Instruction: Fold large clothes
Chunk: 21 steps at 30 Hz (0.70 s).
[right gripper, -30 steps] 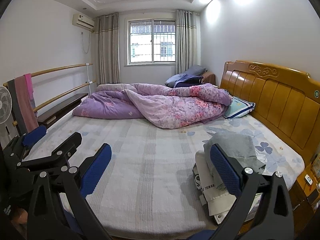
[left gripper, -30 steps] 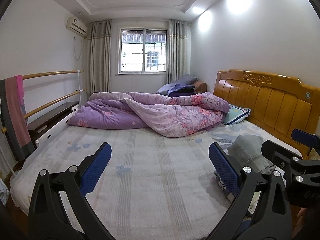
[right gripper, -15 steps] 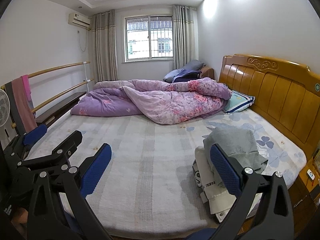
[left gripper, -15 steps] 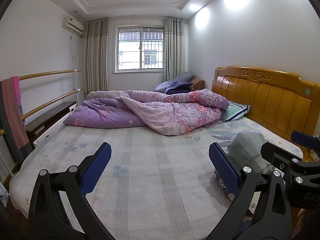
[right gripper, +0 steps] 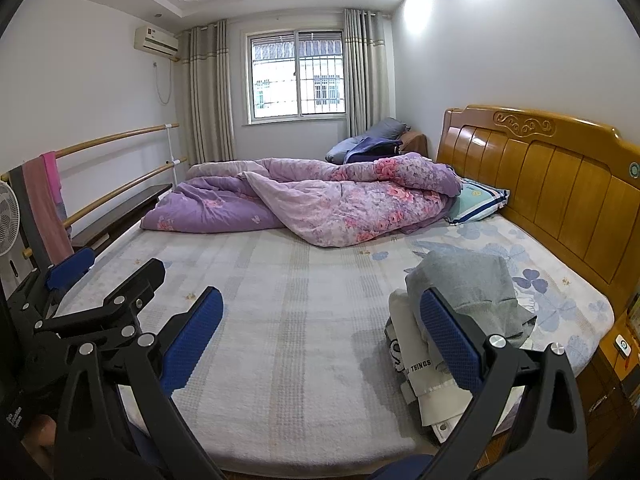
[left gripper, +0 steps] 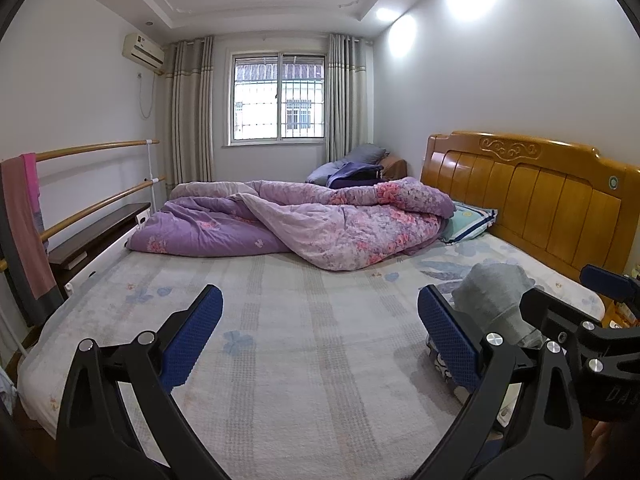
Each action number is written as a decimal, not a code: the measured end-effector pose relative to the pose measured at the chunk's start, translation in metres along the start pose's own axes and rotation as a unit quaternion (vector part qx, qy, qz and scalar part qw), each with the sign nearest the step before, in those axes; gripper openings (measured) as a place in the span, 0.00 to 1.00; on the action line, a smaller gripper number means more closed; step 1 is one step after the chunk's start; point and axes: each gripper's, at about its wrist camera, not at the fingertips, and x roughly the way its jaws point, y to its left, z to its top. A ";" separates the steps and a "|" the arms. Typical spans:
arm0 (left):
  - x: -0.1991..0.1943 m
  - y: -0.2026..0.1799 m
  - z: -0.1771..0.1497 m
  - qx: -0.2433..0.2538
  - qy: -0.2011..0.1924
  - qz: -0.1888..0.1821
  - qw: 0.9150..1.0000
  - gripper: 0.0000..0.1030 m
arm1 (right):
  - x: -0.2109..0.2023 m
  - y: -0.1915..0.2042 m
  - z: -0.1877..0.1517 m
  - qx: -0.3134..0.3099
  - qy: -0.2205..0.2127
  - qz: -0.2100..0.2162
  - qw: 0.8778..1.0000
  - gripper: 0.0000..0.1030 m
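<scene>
A pile of folded clothes lies on the bed's near right part: a grey garment (right gripper: 468, 284) on top of a white one (right gripper: 420, 364) with black print. In the left wrist view the grey garment (left gripper: 492, 292) shows behind the right finger. My left gripper (left gripper: 320, 320) hovers open over the pale striped bed sheet (left gripper: 304, 320), nothing between its blue pads. Beside the pile my right gripper (right gripper: 324, 320) is open and holds nothing; its right finger overlaps the pile in view. Each gripper appears at the edge of the other's view.
A crumpled purple floral quilt (left gripper: 304, 220) fills the far half of the bed, with a striped pillow (left gripper: 468, 220) by the wooden headboard (left gripper: 532, 196). A wooden rail (right gripper: 120, 168) with hanging cloths runs along the left. A fan (right gripper: 8, 216) stands at far left.
Both views have drifted slightly as the grippers shifted a little above the bed. Both grippers stay open and the clothes pile has not moved.
</scene>
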 end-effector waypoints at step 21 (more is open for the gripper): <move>-0.001 -0.003 -0.003 0.001 0.001 -0.004 1.000 0.95 | -0.002 -0.002 -0.006 0.004 0.005 -0.001 1.000 0.93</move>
